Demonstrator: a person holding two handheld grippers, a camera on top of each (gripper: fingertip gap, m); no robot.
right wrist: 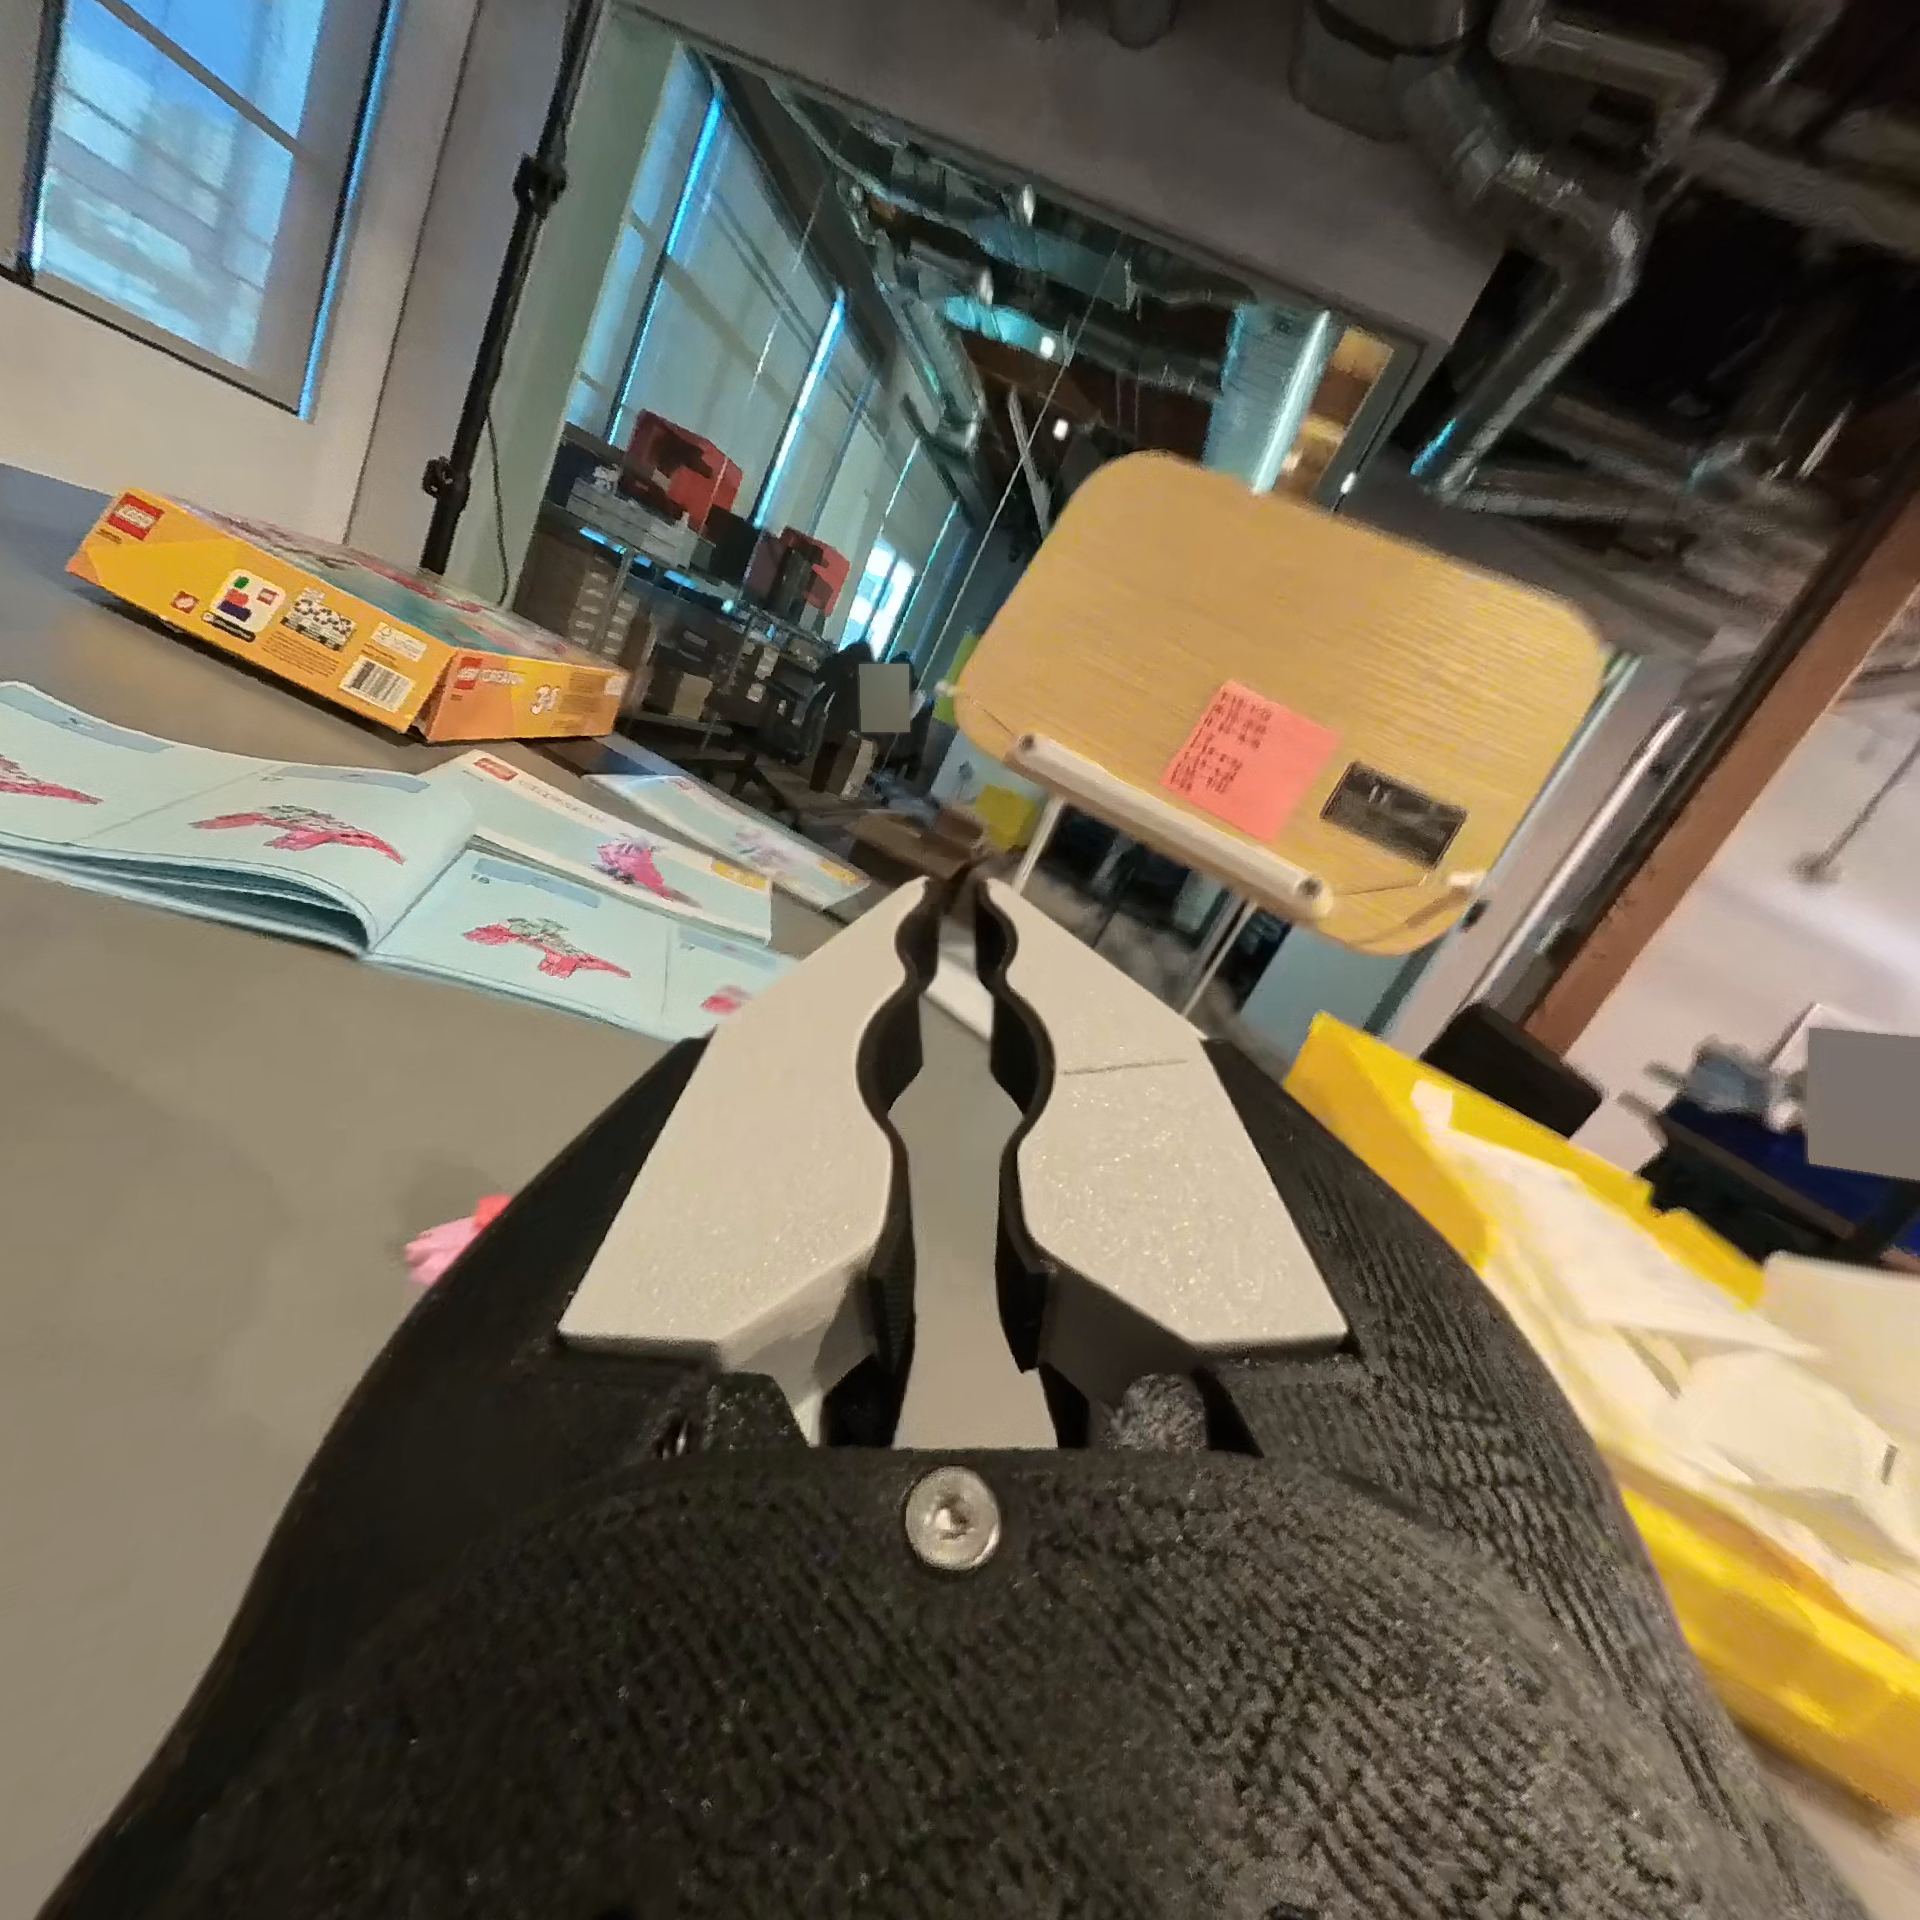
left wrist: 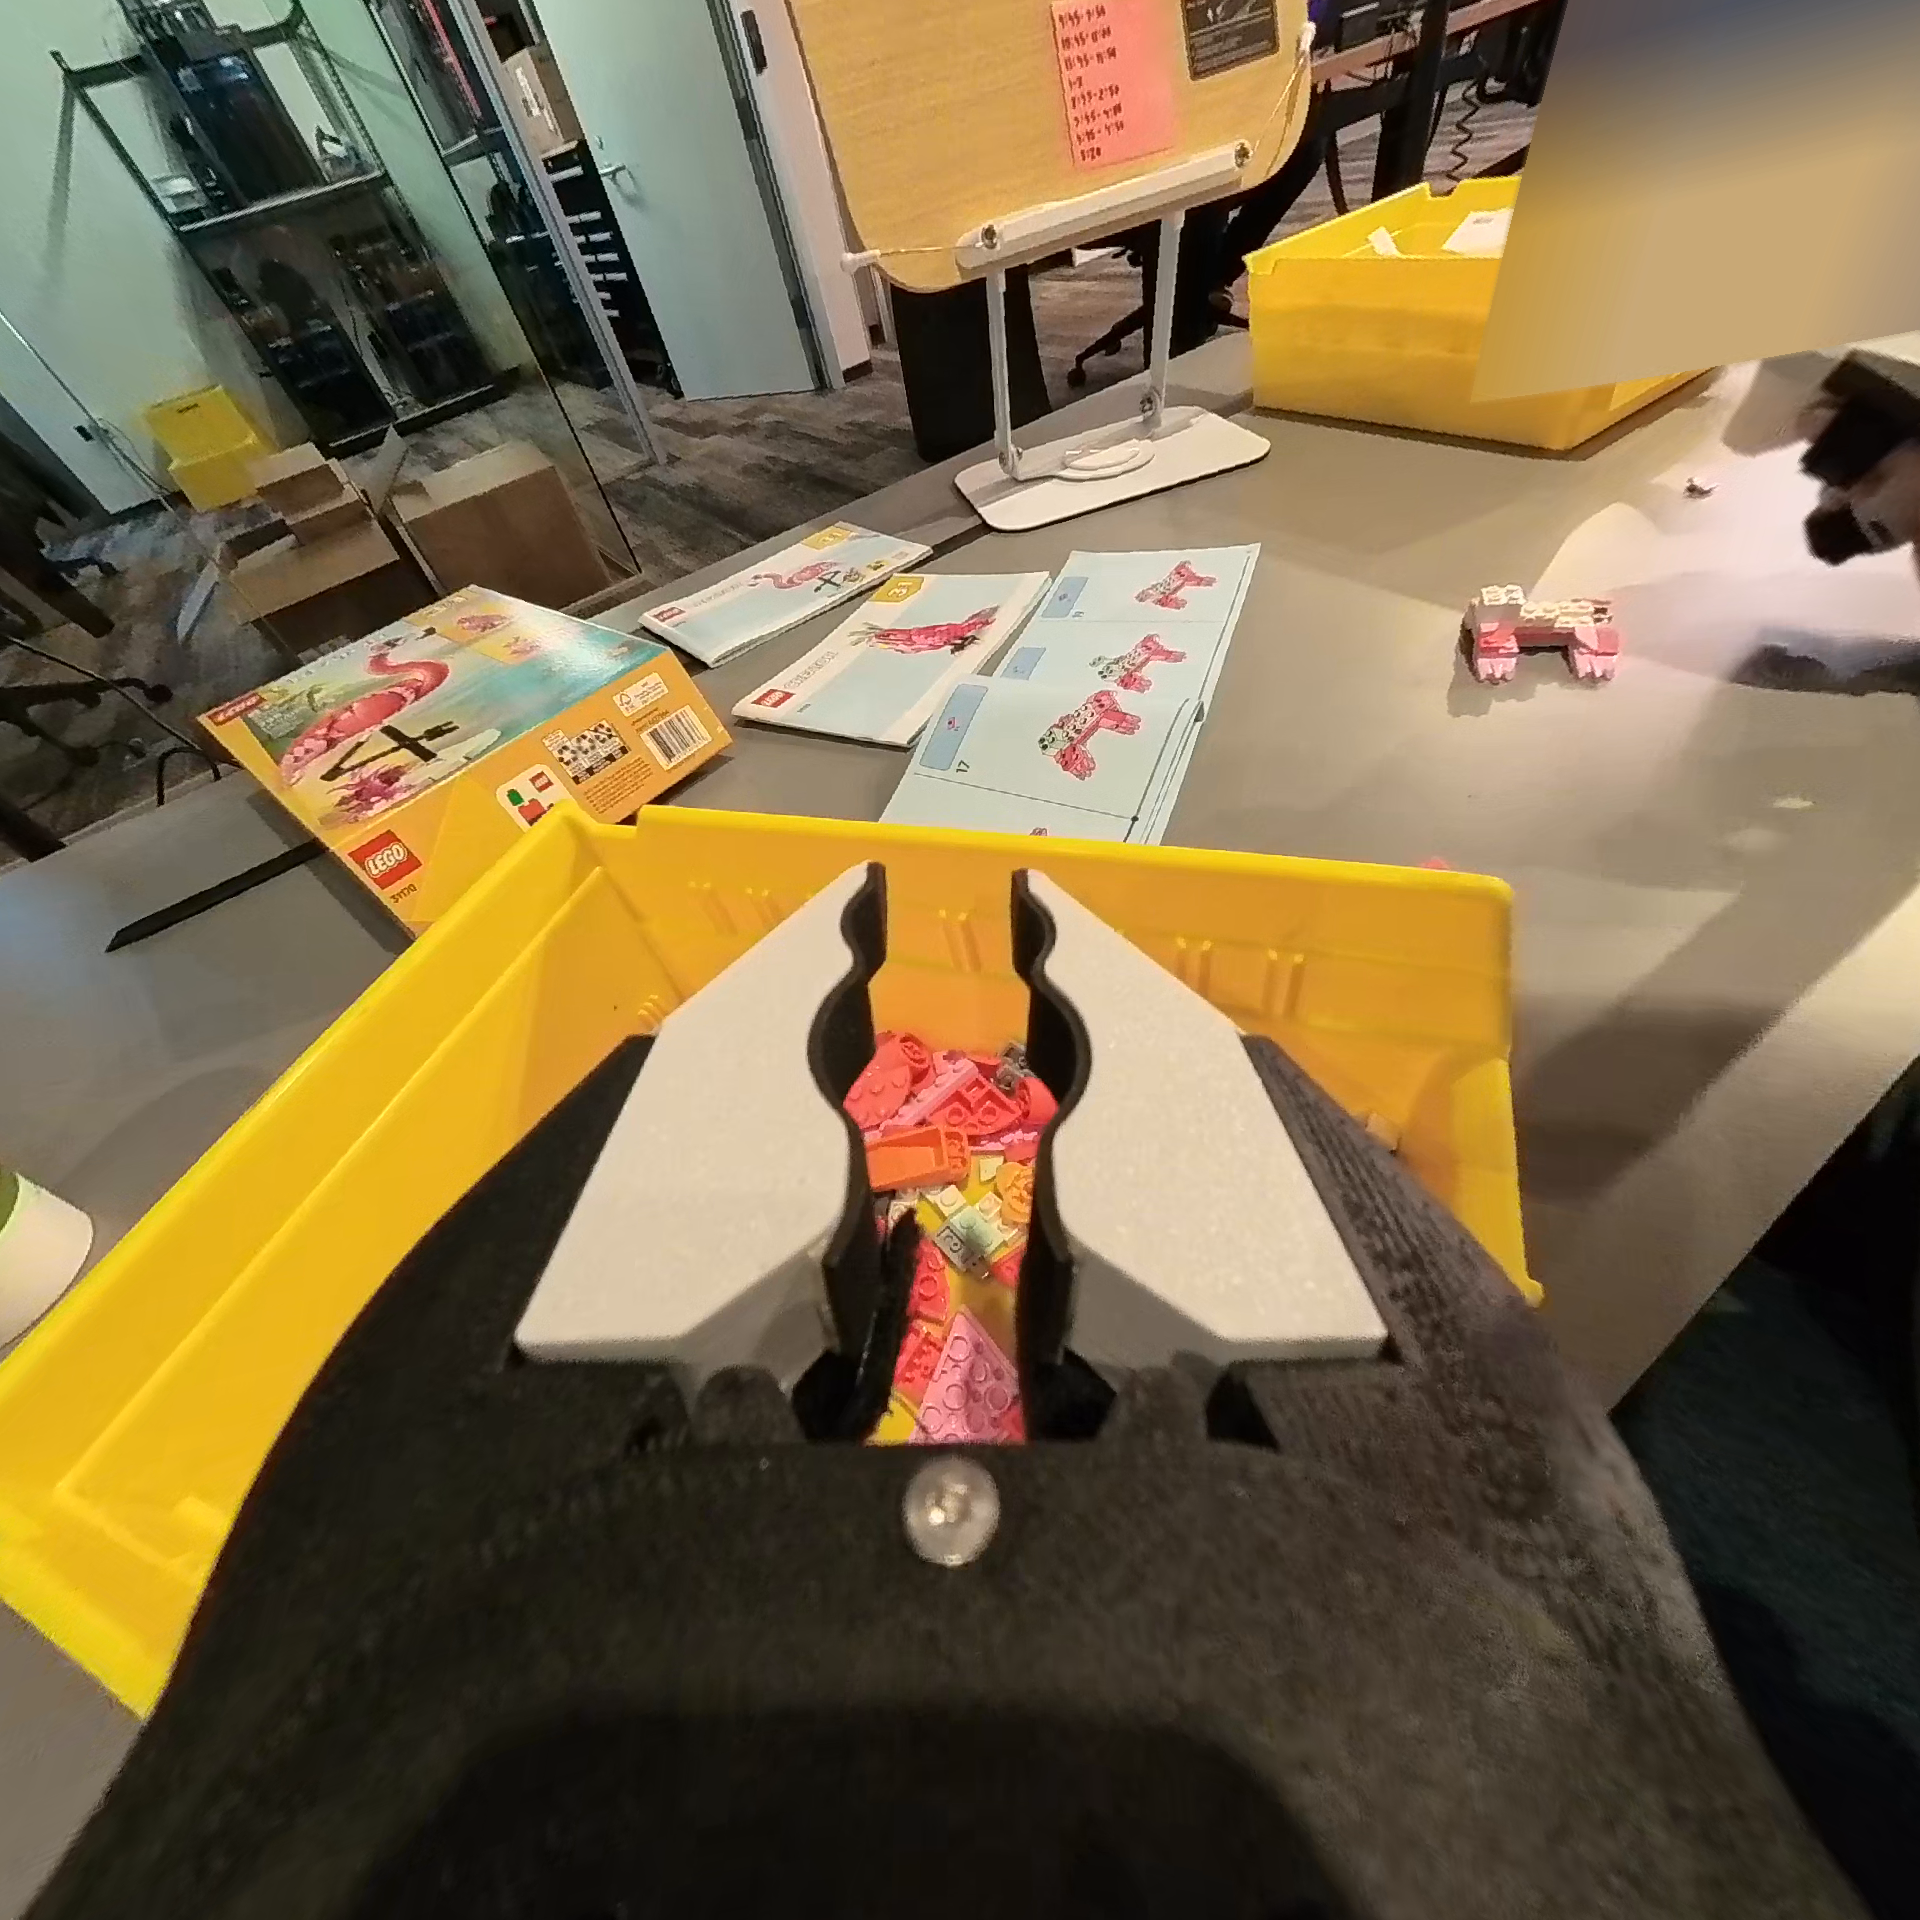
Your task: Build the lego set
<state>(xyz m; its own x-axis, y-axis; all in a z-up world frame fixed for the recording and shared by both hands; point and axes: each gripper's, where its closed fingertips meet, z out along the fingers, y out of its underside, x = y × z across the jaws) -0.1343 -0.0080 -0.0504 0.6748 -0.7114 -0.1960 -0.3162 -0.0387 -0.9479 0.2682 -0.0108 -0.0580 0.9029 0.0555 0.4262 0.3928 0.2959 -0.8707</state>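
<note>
My left gripper (left wrist: pixel 948 883) is open and empty, held over a yellow bin (left wrist: pixel 312 1195) with several loose pink, red and orange bricks (left wrist: pixel 940 1132) showing between its fingers. A small, partly built pink model (left wrist: pixel 1543 634) sits on the grey table to the right; a pink corner of it (right wrist: pixel 447 1242) shows in the right wrist view. My right gripper (right wrist: pixel 954 885) is tilted up above the table, its jaws a narrow gap apart with nothing seen between them. It shows blurred at the right edge of the left wrist view (left wrist: pixel 1860 488).
An open instruction booklet (left wrist: pixel 1070 707) (right wrist: pixel 416 883) and two closed ones (left wrist: pixel 894 655) lie beyond the bin, with the set's box (left wrist: pixel 447 727) (right wrist: pixel 343 634) to the left. A wooden book stand (left wrist: pixel 1039 156) (right wrist: pixel 1278 707) and a second yellow bin (left wrist: pixel 1371 312) (right wrist: pixel 1371 1101) with white papers stand at the back. The grippers' ends are close to 40 centimetres from one another.
</note>
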